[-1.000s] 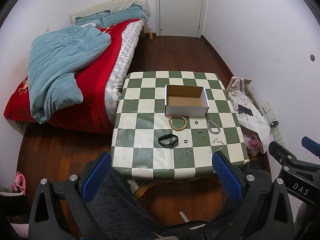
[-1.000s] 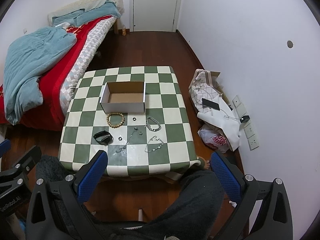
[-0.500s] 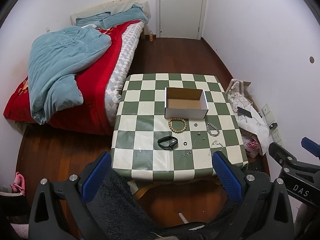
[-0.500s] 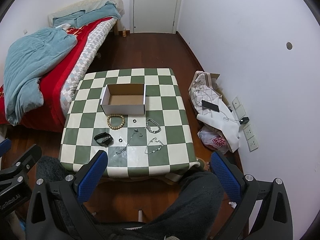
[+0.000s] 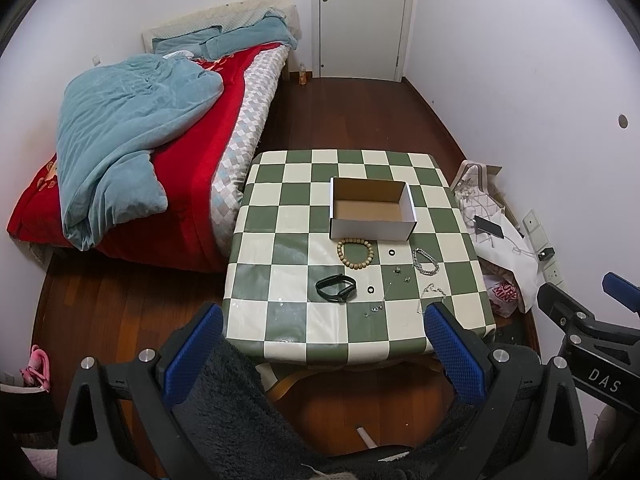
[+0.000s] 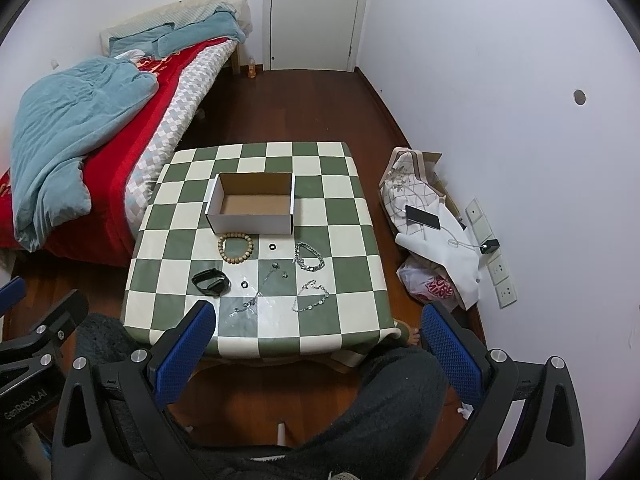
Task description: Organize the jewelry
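Note:
An open white cardboard box [image 5: 372, 208] [image 6: 252, 204] stands empty on a green-and-white checkered table [image 5: 272, 256] [image 6: 352, 248]. In front of it lie a wooden bead bracelet [image 5: 355, 253] [image 6: 235, 249], a black band [image 5: 336, 288] [image 6: 211, 282], two small black rings [image 5: 391, 253] [image 6: 272, 246], silver chain bracelets [image 5: 425, 261] [image 6: 308, 256] and thin silver chains [image 6: 310, 301]. My left gripper [image 5: 324, 354] and right gripper [image 6: 316, 350] are both open and empty, held high above the table's near edge.
A bed with a red cover and blue duvet [image 5: 120, 140] stands left of the table. A white door [image 5: 360, 16] is at the back. Bags, a phone [image 6: 422, 217] and wall sockets lie on the floor at the right. The person's dark-clothed legs [image 6: 380, 412] are below.
Both grippers have risen and pulled back a little, so the table looks smaller and farther. Nothing on the table has moved.

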